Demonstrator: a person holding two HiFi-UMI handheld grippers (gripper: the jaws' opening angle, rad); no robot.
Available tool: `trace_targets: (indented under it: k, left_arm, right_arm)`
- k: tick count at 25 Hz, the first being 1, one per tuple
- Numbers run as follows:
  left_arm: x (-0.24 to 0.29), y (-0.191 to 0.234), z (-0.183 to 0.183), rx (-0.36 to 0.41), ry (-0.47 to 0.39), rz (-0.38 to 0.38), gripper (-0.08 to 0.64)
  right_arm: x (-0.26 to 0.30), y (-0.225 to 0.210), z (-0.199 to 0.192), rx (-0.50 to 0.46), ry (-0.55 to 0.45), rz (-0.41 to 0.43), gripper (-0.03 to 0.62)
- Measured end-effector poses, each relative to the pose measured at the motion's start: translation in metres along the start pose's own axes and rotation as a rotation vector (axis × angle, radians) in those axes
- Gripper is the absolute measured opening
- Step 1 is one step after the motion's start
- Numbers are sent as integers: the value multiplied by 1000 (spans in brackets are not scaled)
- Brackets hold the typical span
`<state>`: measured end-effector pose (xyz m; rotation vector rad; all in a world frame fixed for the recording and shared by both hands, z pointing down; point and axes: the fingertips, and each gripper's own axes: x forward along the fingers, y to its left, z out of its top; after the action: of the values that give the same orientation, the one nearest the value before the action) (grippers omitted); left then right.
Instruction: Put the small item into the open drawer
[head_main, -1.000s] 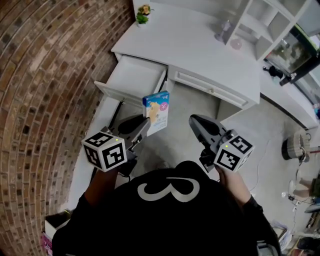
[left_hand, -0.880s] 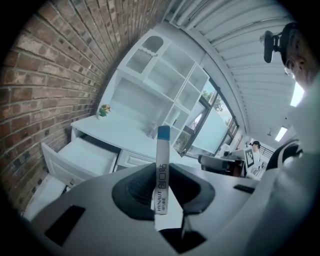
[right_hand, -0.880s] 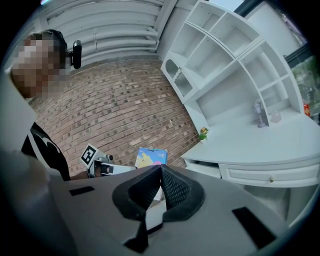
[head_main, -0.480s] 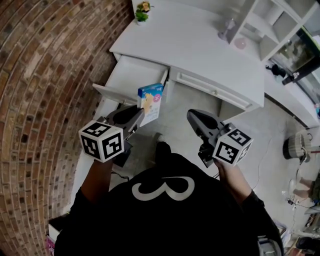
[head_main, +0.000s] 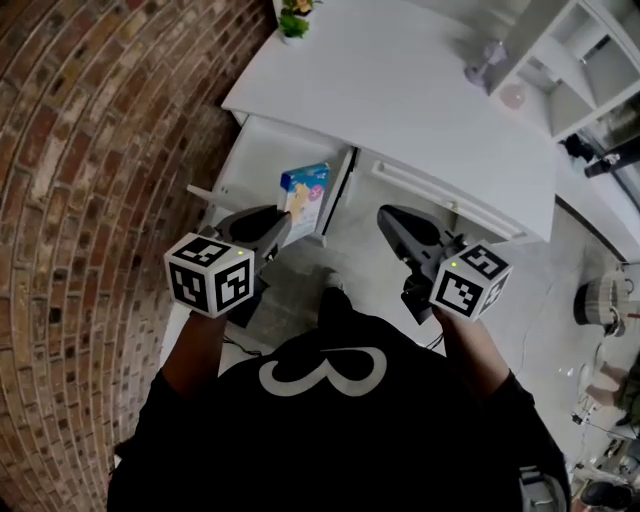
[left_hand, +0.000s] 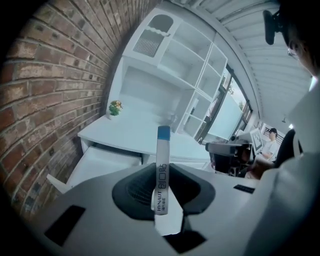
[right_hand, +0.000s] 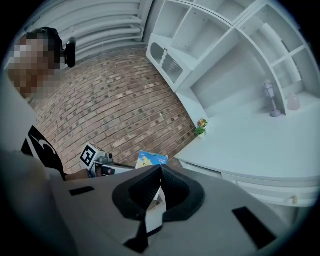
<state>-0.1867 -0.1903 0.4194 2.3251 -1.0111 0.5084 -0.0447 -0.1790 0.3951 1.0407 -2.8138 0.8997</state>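
Pinching box (left_hand: 163, 150) between left tongs (head_main: 284, 224).

I read "HYNAUT" and "创口贴" down the narrow edge of the small box (left_hand: 161, 170), plus a white 3-like mark on the black shirt (head_main: 322, 372).

Bright, even daylight lit the scene; the white table (head_main: 400, 90) glared slightly. Shadows were soft. Fisheye bending curved the edges, with black corners.

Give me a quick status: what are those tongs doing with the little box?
Left tongs shut on small box, at open drawer edge. Right tongs shut, empty. Drawer path looks clear.
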Motion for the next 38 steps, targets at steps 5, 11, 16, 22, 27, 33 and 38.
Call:
trace_targets:
  k: [5, 11, 16, 22, 27, 33, 38]
  left_arm:
    - [32, 35, 15, -5, 60, 0, 80]
    - [70, 65, 11, 45, 185, 13, 80]
    - [99, 82, -1, 141, 270, 31, 80]
    - [132, 99, -12, 233, 361, 49, 80]
    - [159, 113, -30, 278, 437, 56, 80]
    - [194, 128, -52, 299, 532, 60, 80]
    - [221, 142, -72, 317, 623, 69, 80]
  right_arm:
    - [27, -40, 14, 15, 23, -16, 9]
    - [45, -77, 26, 28, 30, -38, 9]
    - [50, -91, 27, 15, 41, -57, 9]
    - [46, -108, 24, 5, 52, -89, 9]
    - [47, -122, 18, -29, 81, -111, 9]
    - [44, -132, 13, -3, 79, -128, 9]
    - [33, -144, 3, 32, 78, -163, 9]
